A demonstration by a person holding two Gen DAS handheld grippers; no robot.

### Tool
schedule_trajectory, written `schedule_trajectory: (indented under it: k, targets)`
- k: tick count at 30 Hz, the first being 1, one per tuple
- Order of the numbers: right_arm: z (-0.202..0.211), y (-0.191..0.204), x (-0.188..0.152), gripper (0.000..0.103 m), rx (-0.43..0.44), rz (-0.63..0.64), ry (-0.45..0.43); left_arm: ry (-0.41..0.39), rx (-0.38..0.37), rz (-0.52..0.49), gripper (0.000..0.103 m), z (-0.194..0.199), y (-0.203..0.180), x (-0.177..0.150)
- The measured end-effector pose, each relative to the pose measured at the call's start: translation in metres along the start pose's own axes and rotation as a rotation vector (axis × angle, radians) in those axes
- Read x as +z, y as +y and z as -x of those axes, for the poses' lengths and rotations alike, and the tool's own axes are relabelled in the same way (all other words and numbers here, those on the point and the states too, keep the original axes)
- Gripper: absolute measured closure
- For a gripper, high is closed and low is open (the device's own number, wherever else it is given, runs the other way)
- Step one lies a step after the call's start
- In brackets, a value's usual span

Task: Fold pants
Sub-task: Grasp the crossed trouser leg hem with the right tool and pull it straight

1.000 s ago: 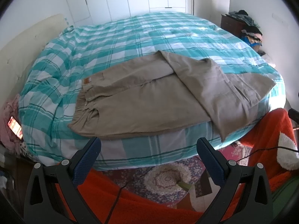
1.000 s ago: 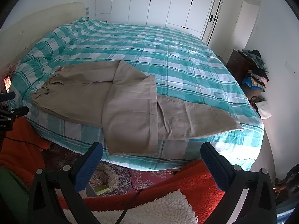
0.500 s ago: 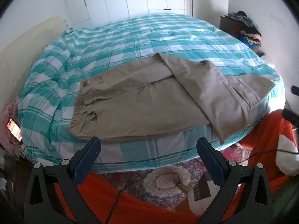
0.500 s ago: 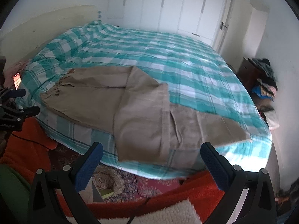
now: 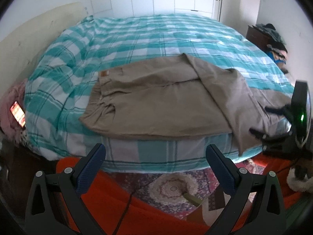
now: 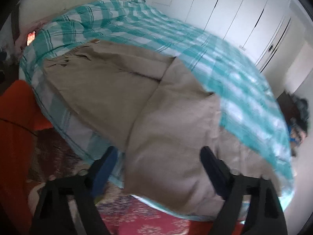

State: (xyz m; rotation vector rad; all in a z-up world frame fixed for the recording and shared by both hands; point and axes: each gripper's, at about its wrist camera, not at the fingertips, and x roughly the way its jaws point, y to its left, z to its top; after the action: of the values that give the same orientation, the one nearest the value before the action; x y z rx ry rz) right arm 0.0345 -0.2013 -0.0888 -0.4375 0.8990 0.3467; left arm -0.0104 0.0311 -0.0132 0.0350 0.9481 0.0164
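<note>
Tan pants (image 5: 156, 101) lie flat on the bed, waistband to the left, one leg folded across toward the near right edge. My left gripper (image 5: 155, 156) hangs open just short of the bed's near edge, with nothing between its fingers. My right gripper (image 6: 158, 160) has come in low over the folded leg's hem (image 6: 172, 172); its jaws are closing, the cloth lies between the fingers, and the pads do not press on it. It also shows at the right edge of the left wrist view, where the right gripper (image 5: 273, 121) sits over that hem.
The bed has a teal and white checked cover (image 5: 156, 39). A lit phone (image 5: 18, 113) lies at its left side. An orange blanket (image 5: 137, 211) and patterned rug (image 5: 172, 186) lie below. A dresser piled with clothes (image 5: 272, 37) stands at the right wall.
My right gripper dropped and rolled toward the folded leg's hem, which now fills its view, and its jaws narrowed. The left gripper drifted slightly; the right one entered its view.
</note>
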Motion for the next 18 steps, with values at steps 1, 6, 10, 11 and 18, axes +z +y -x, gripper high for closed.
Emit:
schedule_trajectory:
  k: [1,6,10,11,18]
  targets:
    - [-0.004,0.003,-0.002,0.025,0.029,0.007,0.010,0.001,-0.005,0.001,0.001,-0.001,0.000,0.001]
    - [-0.029,0.023,-0.006,0.043,0.073,0.084,0.048,0.004,-0.033,-0.017,0.001,-0.004,-0.006,0.000]
    - [-0.068,0.039,-0.017,0.046,0.068,0.165,0.147,0.008,-0.037,-0.027,0.001,-0.005,-0.007,-0.003]
    - [-0.075,0.044,-0.019,0.046,0.040,0.210,0.153,0.012,-0.033,-0.024,0.001,-0.006,-0.005,-0.004]
    - [-0.063,0.031,-0.018,0.100,-0.089,0.248,0.160,0.043,-0.009,0.039,0.001,-0.015,0.012,-0.003]
